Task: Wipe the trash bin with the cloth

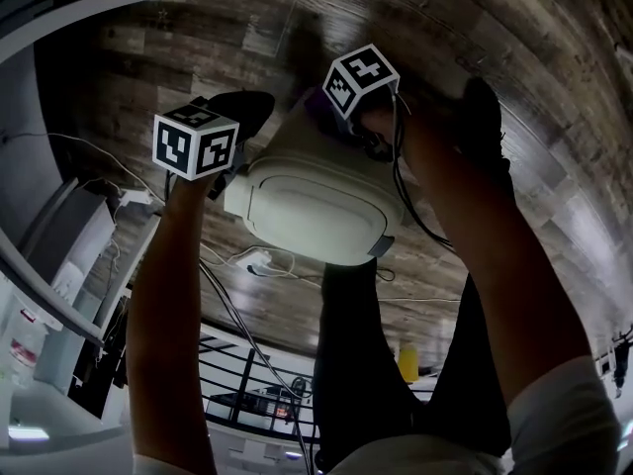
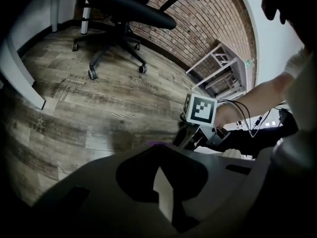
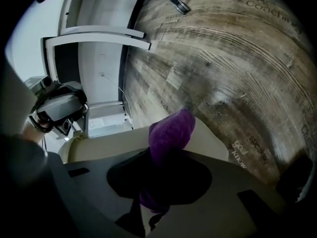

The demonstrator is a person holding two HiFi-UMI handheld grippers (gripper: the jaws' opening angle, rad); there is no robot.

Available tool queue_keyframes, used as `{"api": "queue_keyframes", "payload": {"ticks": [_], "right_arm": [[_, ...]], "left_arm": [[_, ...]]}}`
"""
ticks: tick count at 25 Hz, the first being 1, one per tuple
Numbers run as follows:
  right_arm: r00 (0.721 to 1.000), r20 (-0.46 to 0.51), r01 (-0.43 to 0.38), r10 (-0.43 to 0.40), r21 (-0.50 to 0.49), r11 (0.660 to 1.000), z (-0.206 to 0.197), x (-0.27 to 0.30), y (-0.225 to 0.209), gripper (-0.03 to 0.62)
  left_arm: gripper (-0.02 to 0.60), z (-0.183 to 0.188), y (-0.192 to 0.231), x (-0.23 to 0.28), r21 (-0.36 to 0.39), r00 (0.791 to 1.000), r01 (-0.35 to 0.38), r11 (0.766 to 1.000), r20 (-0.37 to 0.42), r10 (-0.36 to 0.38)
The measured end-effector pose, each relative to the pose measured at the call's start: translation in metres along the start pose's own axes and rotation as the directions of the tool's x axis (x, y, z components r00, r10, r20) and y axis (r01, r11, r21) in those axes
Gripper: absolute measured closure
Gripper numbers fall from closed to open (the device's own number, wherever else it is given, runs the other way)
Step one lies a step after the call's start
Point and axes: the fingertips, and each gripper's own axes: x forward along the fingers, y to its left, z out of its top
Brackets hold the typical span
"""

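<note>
Step in hand is the wipe itself. The trash bin (image 1: 312, 201) stands on the wood floor (image 1: 514, 57) at frame centre in the head view, lid closed. The right gripper (image 1: 336, 117) is at the bin's 12 o'clock edge with its jaws clamped on the purple cloth (image 1: 315, 102). The wad pokes out past the tips and lies on the cream lid near that edge. The left gripper (image 1: 223, 178) is at the bin's 9 o'clock corner. Its own view shows the jaws nearly together with only a thin pale wedge between them. We read that as the bin's edge pinched to steady it, but it's a judgement call because that view is dark. Most of the lid looks uncovered by the cloth, so we'd put the wipe early to mid. Next move as we see it: drag the cloth from 12 towards 6 across the lid with light downward pressure, the left side bracing so the bin doesn't skate on the floor. Watch the cable (image 1: 410, 206) hanging off the right gripper near the bin's 3 o'clock side.

View differences: only the right gripper view shows the cloth seated between the jaws and touching the lid, where the head view gives just a purple sliver under the marker cube. The left gripper view adds an office chair (image 2: 124, 9) at 12 o'clock and a brick wall (image 2: 208, 19) at 1 o'clock, neither seen from the head. Only the head view shows both grippers' positions on the bin at once.
</note>
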Motion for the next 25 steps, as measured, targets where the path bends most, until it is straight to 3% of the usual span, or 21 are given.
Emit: {"api": "queue_keyframes", "payload": {"ticks": [7, 14, 21, 25], "right_arm": [[0.998, -0.042, 0.044, -0.042, 0.034, 0.998, -0.041, -0.007, -0.036, 0.497], [0.996, -0.05, 0.075, -0.071, 0.088, 0.993, -0.071, -0.014, -0.07, 0.497], [0.961, -0.184, 0.21, -0.206, 0.004, 0.978, -0.119, -0.023, -0.118, 0.497], [0.957, -0.18, 0.237, -0.23, 0.018, 0.971, -0.119, -0.031, -0.136, 0.497]], "left_arm": [[0.578, 0.003, -0.013, 0.015, 0.003, 0.999, 0.03, 1.0, -0.016, -0.03], [0.578, 0.002, -0.017, 0.025, 0.055, 0.997, 0.032, 0.998, -0.071, -0.028], [0.578, -0.011, -0.009, 0.039, 0.058, 0.991, 0.029, 0.998, -0.131, -0.021], [0.578, -0.014, -0.003, 0.046, 0.078, 0.986, 0.031, 0.997, -0.163, -0.018]]}}
